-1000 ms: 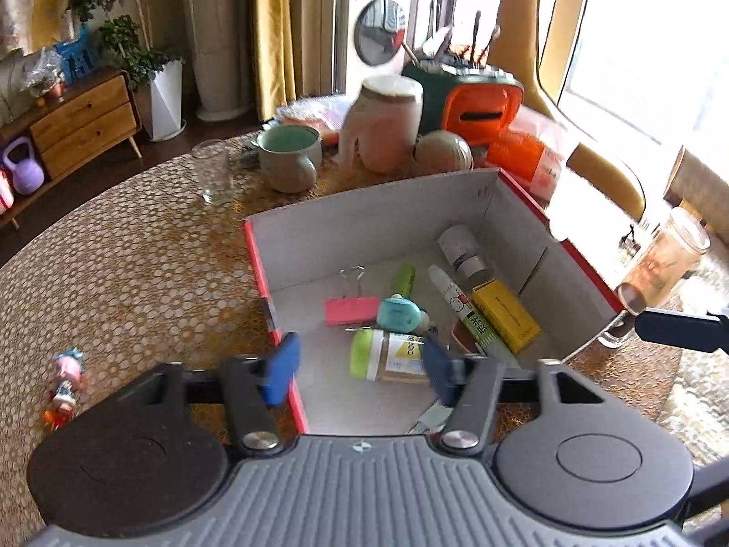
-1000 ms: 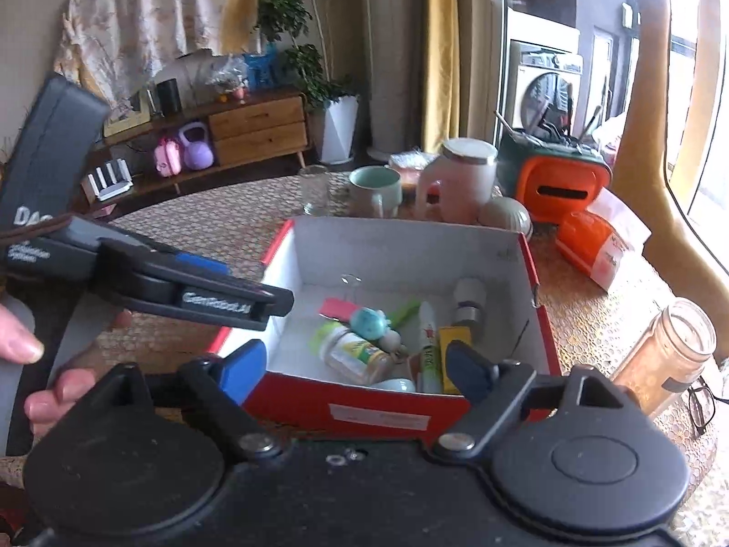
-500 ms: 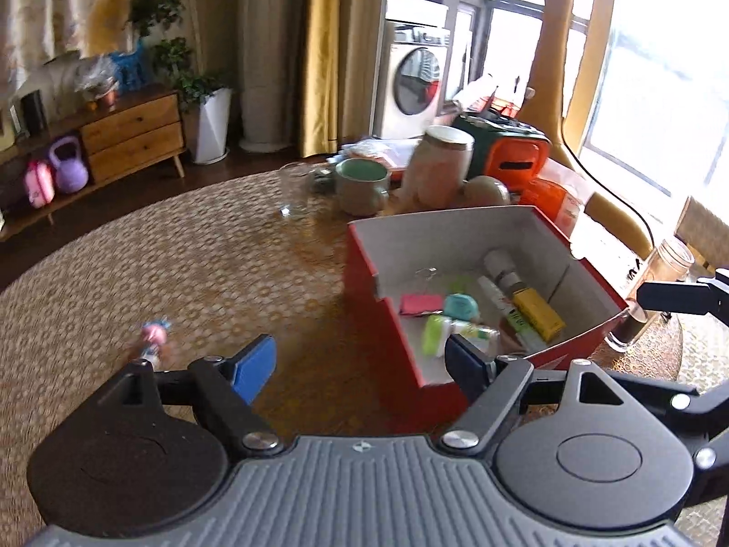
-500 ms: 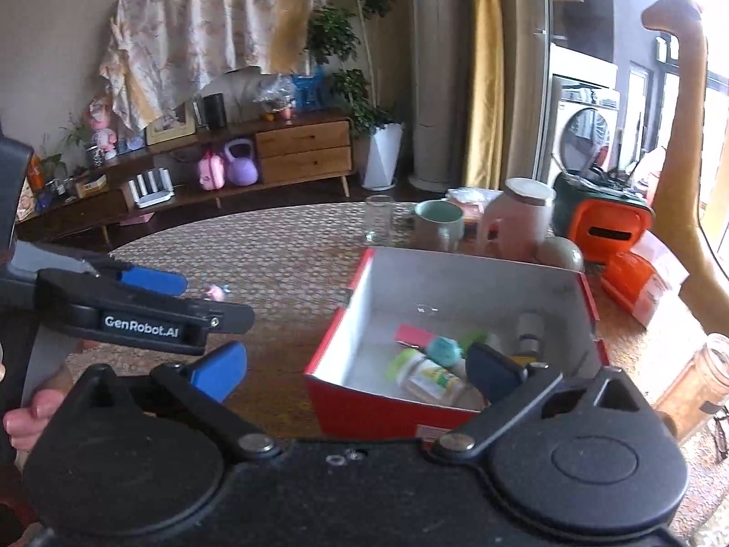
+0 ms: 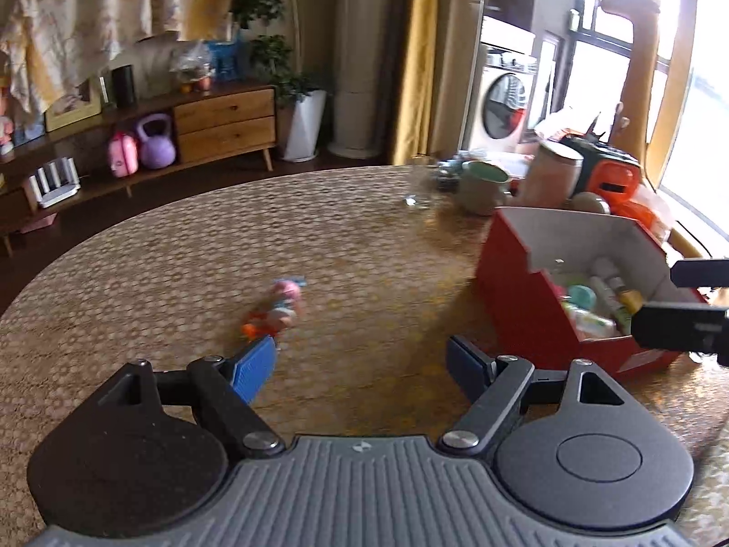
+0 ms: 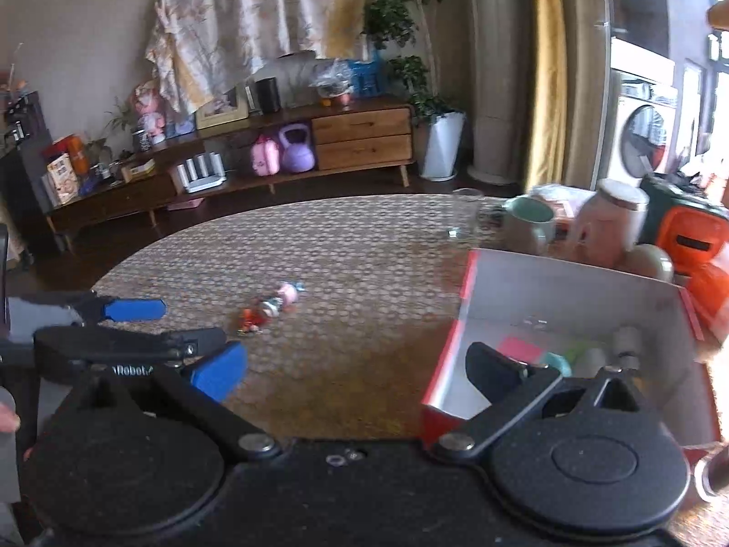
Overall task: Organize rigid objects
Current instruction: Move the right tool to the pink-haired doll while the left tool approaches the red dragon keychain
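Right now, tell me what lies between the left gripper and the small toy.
Only bare table mat; left gripper, toy, seen in the left wrist view.

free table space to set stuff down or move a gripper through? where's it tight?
Widest bare patch: table between the small toy and the far edge toward the sideboard. Another bare strip lies between toy and red box, ahead of the open left gripper. Crowded: behind the box, where mug, glass and pink jar cluster; box interior holds several items.

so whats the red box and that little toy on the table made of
Red box: looks like matte cardboard, with thin folded walls and a plain white inside. Little toy: probably glossy moulded plastic, pink and orange, but it is small and blurred, so that is uncertain.
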### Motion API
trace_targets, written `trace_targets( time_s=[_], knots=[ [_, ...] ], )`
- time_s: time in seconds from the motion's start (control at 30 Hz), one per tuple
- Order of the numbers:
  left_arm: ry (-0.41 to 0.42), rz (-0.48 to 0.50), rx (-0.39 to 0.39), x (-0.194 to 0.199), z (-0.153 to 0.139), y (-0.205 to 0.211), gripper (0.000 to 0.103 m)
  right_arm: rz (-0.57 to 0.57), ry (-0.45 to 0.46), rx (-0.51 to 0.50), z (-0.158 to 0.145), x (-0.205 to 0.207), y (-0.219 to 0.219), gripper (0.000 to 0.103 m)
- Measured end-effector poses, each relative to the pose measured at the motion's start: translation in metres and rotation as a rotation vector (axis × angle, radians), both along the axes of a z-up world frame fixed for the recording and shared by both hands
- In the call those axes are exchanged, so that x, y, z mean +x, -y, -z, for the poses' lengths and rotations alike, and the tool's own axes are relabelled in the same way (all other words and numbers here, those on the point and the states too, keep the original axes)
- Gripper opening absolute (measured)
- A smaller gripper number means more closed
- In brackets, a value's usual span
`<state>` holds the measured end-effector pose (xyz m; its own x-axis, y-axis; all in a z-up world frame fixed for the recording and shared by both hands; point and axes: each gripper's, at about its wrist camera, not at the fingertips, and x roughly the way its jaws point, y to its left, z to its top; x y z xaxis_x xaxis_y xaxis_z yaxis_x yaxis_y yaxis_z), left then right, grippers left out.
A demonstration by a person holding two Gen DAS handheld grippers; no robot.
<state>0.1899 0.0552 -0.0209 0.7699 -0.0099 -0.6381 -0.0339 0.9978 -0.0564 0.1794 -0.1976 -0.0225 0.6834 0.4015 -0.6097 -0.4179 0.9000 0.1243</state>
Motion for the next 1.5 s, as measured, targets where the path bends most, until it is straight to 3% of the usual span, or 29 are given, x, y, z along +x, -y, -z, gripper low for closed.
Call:
trace_targets(
  time_s=[0.6,0.93,1.17,1.5],
  knots=[
    [-0.042,-0.115,0.06,0.051,0.07,-0.075,0.082,-0.097,-0.106,-0.049,0.038,0.104,-0.097,0.101],
    [-0.083,-0.132,0.019,0.089,0.108,-0.093,0.082,-0.088,-0.213,-0.075,0.075,0.164,-0.138,0.096],
    [-0.101,-0.129,-0.001,0.105,0.128,-0.1,0.082,-0.084,-0.267,-0.109,0.105,0.188,-0.167,0.082],
    [-0.073,-0.085,0.042,0.115,0.136,-0.092,0.082,-0.046,-0.36,-0.092,0.132,0.206,-0.191,0.062]
  ],
)
